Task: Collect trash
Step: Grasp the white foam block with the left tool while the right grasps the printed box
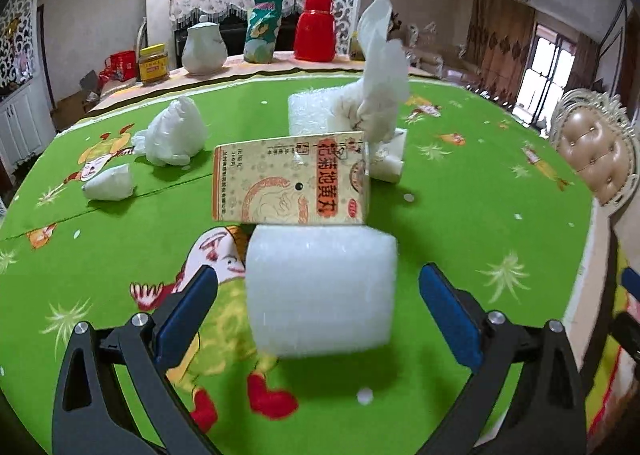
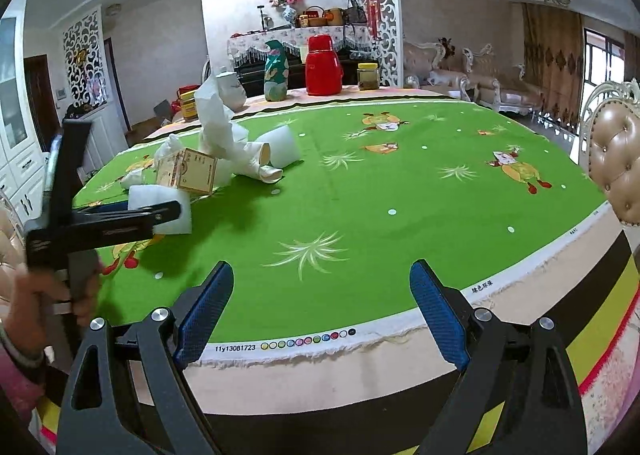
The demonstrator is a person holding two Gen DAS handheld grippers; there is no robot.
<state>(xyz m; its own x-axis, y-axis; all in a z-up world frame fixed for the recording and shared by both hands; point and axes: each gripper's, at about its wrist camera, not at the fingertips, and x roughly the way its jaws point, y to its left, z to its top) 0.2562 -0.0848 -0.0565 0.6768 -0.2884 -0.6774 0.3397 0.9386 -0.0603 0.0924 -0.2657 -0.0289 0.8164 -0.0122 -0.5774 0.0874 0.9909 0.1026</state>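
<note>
A white foam block [image 1: 320, 291] lies on the green tablecloth [image 1: 480, 215] between the blue pads of my left gripper [image 1: 319, 275], which is open; neither pad touches it. Right behind it stands a yellow carton [image 1: 292, 183], then crumpled white tissue [image 1: 380, 87] and a second foam roll [image 1: 312, 111]. A crumpled white bag [image 1: 174, 133] and a small white wad [image 1: 110, 183] lie to the left. My right gripper [image 2: 321, 270] hangs open over the near table edge with nothing between its fingers. The trash pile [image 2: 188, 173] is far to its left.
At the table's far side stand a white jug [image 1: 204, 49], a green snack bag [image 1: 262, 27], a red flask [image 1: 315, 29] and a yellow jar [image 1: 153, 63]. A padded chair [image 1: 596, 151] is at the right. A person's hand [image 2: 48, 295] holds the left gripper's handle.
</note>
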